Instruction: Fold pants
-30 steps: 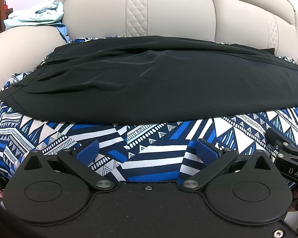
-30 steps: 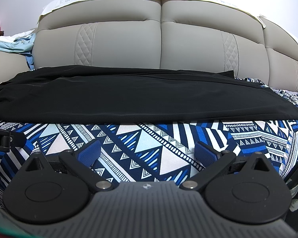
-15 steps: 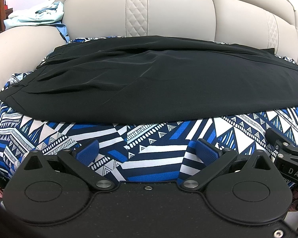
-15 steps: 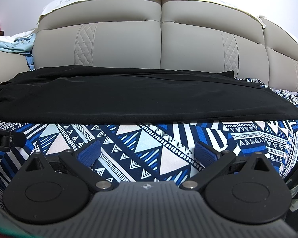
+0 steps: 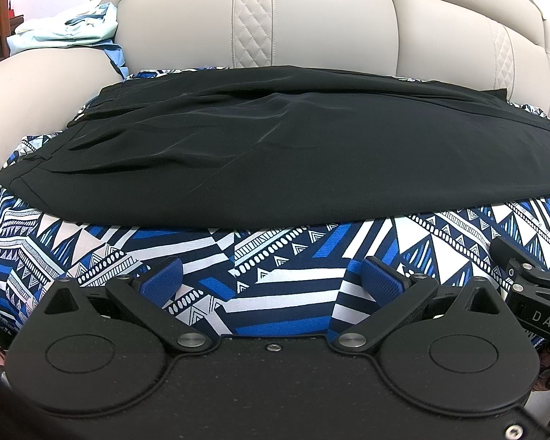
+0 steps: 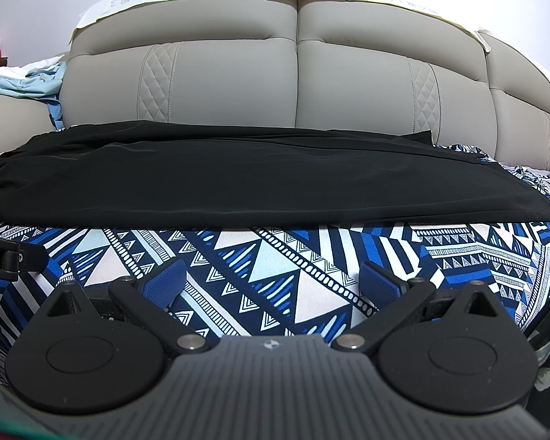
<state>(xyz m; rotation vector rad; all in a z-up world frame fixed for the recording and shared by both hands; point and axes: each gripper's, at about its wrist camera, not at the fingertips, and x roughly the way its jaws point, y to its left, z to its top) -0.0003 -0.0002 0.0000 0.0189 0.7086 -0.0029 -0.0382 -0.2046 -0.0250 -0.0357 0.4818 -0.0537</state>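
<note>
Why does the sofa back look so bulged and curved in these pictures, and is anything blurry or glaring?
Left wrist view: fisheye bending bows the sofa back; soft sheen on the black pants, whose folds stay sharp. Right wrist view: same bulge; the pants read as a flat dark mass with little detail; the patterned cover is crisp. No motion blur in either.

Black pants lie spread flat across a blue-and-white patterned cover on the sofa. The left hand-held gripper sits near their front hem with its blue pads wide apart, gripping nothing. The right hand-held gripper shows at the frame's right edge.
</note>
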